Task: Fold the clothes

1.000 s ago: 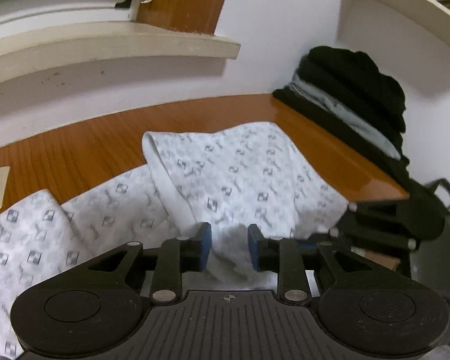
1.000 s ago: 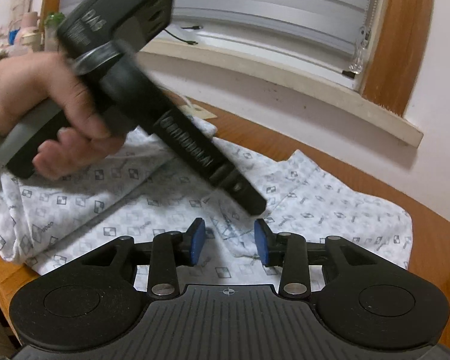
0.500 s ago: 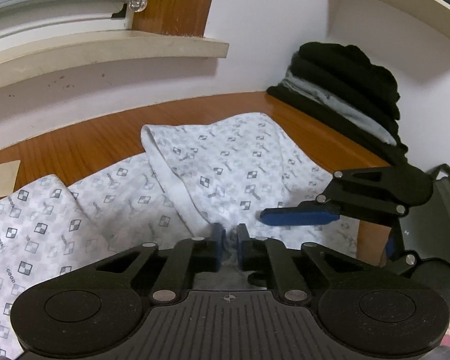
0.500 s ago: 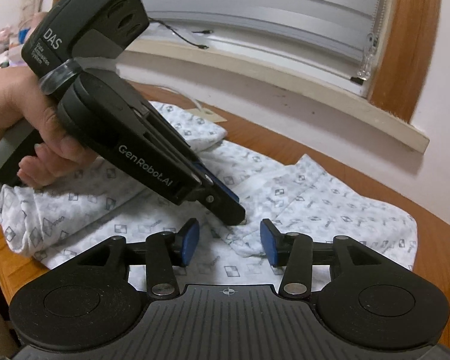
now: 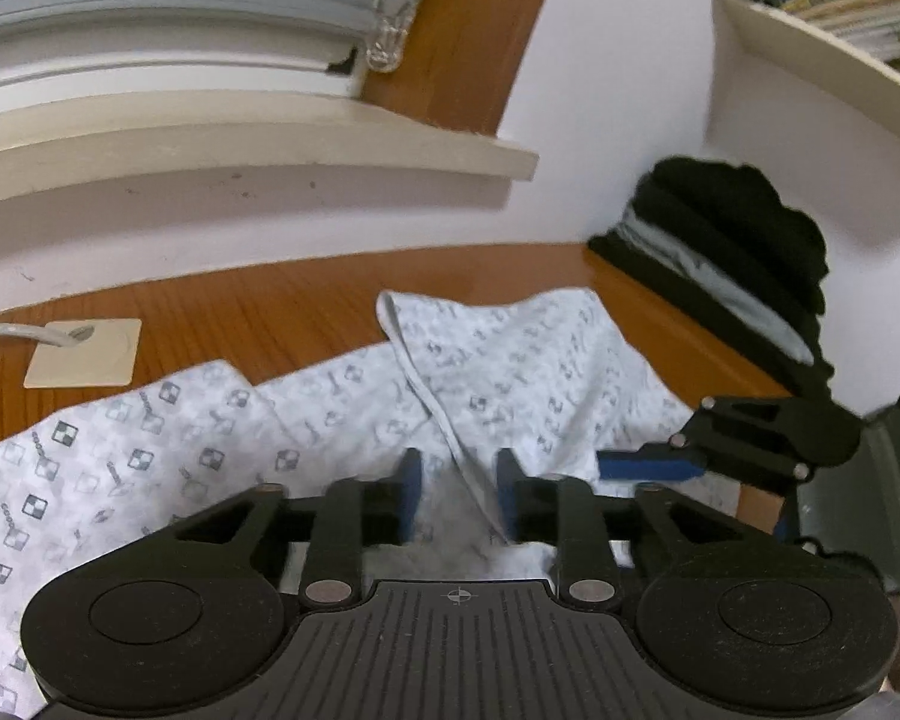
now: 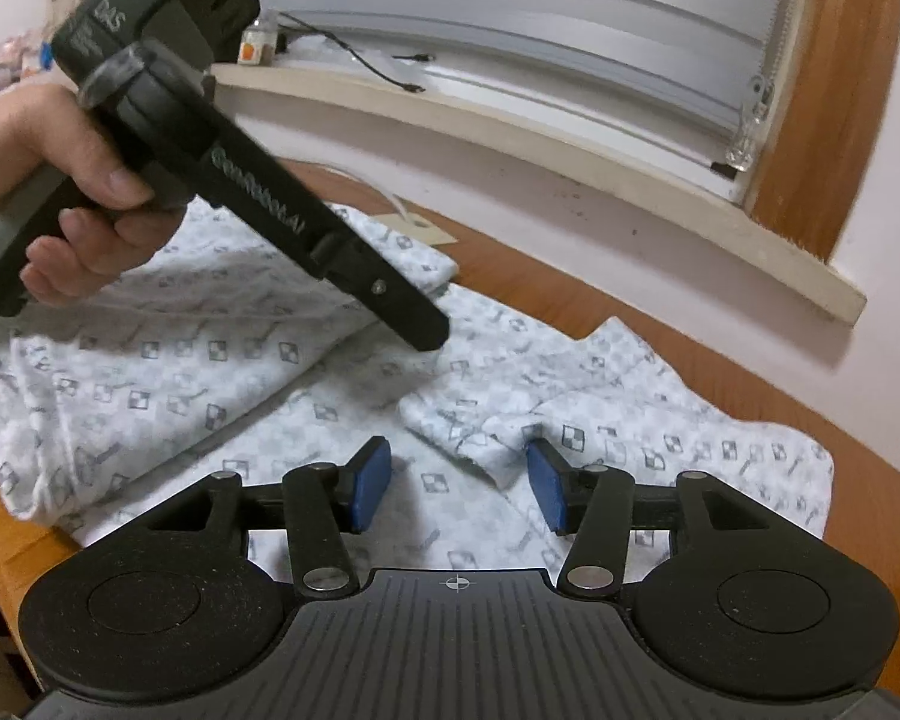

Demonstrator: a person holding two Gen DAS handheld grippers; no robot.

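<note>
We see a white patterned garment [image 5: 510, 372] spread across the wooden table [image 5: 258, 312], its folded hem running from the far middle toward the near centre. The left claw [image 5: 457, 495] is opening, its blue pads standing on either side of that hem edge without pressing it. The right claw [image 6: 459, 486] is also opening, spread over a raised fold of the same garment [image 6: 486, 438], the cloth lying between the pads but not pinched. In the right wrist view a hand [image 6: 60, 180] carries the left claw's body [image 6: 270, 222] above the garment's left part. Bare table remains along the far edge under the windowsill [image 5: 240, 144] and at the right. A pile of dark folded clothes [image 5: 732, 252] occupies the far right corner, well apart from the garment. A cream cable plate [image 5: 84, 354] lies on the far left.
</note>
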